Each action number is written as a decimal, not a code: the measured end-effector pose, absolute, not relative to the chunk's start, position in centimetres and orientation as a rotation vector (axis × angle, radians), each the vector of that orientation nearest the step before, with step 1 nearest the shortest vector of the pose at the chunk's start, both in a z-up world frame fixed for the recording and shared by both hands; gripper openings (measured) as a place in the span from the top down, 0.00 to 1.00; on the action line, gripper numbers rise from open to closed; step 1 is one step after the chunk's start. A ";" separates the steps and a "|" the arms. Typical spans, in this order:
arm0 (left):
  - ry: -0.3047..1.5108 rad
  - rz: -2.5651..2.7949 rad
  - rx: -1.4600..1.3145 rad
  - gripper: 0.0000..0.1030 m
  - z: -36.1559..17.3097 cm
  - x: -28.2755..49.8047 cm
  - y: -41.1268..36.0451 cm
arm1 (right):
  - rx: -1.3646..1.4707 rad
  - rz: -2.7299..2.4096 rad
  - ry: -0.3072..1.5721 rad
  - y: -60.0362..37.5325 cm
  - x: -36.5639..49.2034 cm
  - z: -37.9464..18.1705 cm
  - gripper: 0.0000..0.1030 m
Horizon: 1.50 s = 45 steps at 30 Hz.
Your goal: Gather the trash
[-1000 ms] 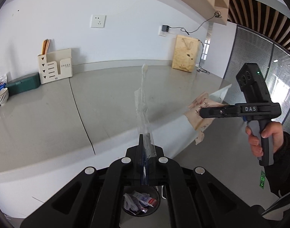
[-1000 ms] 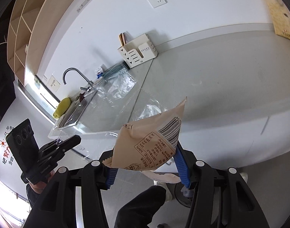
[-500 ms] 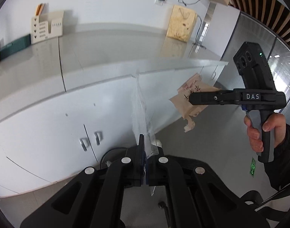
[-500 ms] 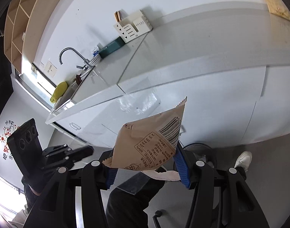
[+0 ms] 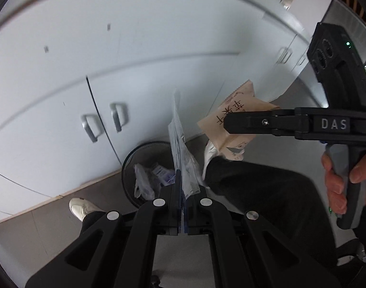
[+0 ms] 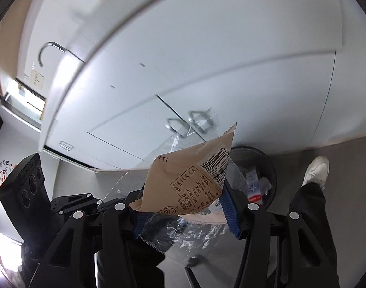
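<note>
Clear plastic wrapper (image 5: 180,153) and tan paper packet (image 6: 190,180) have dropped from counter height to just above the black bin (image 5: 144,153), near the cabinet doors (image 5: 103,122); release is likely next. L gripper (image 5: 182,189) fully closed on wrapper. R gripper (image 6: 185,206) part-open width, clamping packet.

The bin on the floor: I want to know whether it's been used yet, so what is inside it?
The bin holds crumpled clear plastic and small printed wrappers. The clear wrapper pinched in the left gripper hides its right half.
</note>
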<state>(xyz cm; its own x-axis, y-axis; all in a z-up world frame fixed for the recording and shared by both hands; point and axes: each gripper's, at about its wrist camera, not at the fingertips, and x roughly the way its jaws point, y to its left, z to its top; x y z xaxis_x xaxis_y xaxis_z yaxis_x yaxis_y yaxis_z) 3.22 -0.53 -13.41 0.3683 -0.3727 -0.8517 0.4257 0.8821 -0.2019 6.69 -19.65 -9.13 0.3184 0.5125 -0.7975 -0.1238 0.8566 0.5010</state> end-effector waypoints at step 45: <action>1.347 -0.238 -0.034 0.04 -28.7 10.9 1.1 | 0.049 0.124 1.327 -20.7 10.4 -21.3 0.03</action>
